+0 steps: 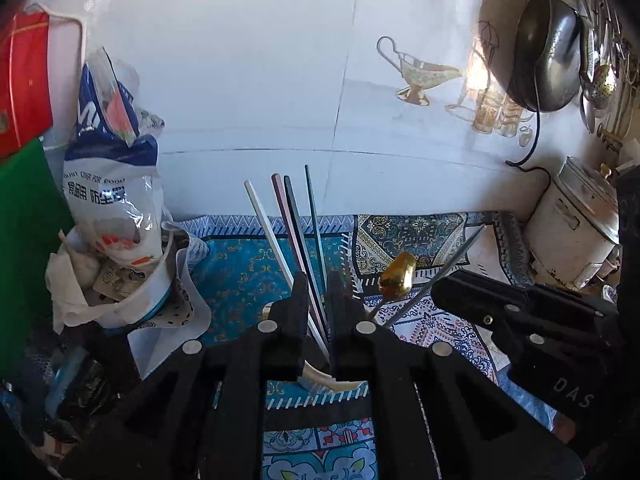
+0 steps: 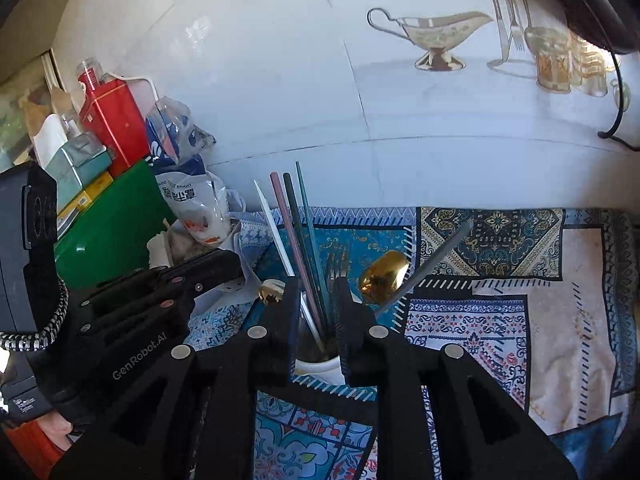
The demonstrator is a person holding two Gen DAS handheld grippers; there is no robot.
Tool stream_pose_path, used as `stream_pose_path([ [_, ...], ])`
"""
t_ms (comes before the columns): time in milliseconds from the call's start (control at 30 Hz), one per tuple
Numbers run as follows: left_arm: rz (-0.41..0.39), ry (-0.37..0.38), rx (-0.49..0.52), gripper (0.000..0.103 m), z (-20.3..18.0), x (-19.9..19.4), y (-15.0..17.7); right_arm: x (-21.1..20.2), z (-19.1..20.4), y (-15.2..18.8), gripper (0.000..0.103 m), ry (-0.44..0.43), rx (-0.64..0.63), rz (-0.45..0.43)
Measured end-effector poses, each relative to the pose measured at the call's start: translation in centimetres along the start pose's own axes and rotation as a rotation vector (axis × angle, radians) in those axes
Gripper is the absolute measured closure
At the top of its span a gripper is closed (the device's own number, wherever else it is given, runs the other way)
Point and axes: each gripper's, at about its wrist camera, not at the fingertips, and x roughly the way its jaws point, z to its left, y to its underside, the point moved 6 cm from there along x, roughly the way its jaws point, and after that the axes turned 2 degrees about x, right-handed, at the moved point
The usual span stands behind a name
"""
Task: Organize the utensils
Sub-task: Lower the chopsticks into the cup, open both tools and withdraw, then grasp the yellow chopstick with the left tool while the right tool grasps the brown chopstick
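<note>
A white cup [image 2: 316, 366] stands on the patterned cloth [image 2: 500, 320]. It holds several chopsticks [image 2: 292, 220] in white, pink, black and teal, a fork [image 2: 336, 264], a gold spoon [image 2: 384, 276] and a leaning grey stick [image 2: 436, 260]. A second gold spoon [image 2: 270, 292] peeks out at its left. My right gripper [image 2: 316, 286] hovers just before the cup, jaws slightly apart, pressing on nothing. My left gripper [image 1: 319, 284] faces the same cup [image 1: 320, 380] and chopsticks [image 1: 296, 220], jaws nearly together and empty. Each sees the other: the right gripper [image 1: 440, 286] beside the spoon [image 1: 398, 276], the left gripper [image 2: 228, 260] left of the cup.
A white tub stuffed with plastic bags [image 1: 116, 208] stands close on the cup's left, with a green box [image 2: 108, 224] and a red tin [image 2: 116, 120] behind it. A rice cooker [image 1: 572, 224] sits at the far right and a dark pan [image 1: 548, 52] hangs on the tiled wall.
</note>
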Motion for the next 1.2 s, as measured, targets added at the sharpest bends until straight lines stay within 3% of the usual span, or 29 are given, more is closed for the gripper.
stream_pose_path([
  [267,-0.004,-0.002,0.062,0.088,-4.5,-4.1,-0.1,-6.7,-1.8,-0.6,0.083,0.057,-0.033,-0.064],
  [567,0.047,0.065,0.104,0.084,-11.5,-4.1,1.9,-13.5,-7.6,1.2,0.082,0.179,-0.002,-0.118],
  [700,0.112,0.095,0.143,0.084,-15.1,-2.8,4.1,-15.2,-10.2,3.0,0.082,0.257,0.001,-0.106],
  [900,0.278,0.137,0.205,0.084,-19.9,0.8,9.5,-16.1,-14.2,6.7,0.082,0.334,0.039,-0.032],
  [1200,0.479,0.170,0.273,0.084,-24.0,4.4,17.0,-15.9,-18.1,11.9,0.082,0.368,0.087,0.088],
])
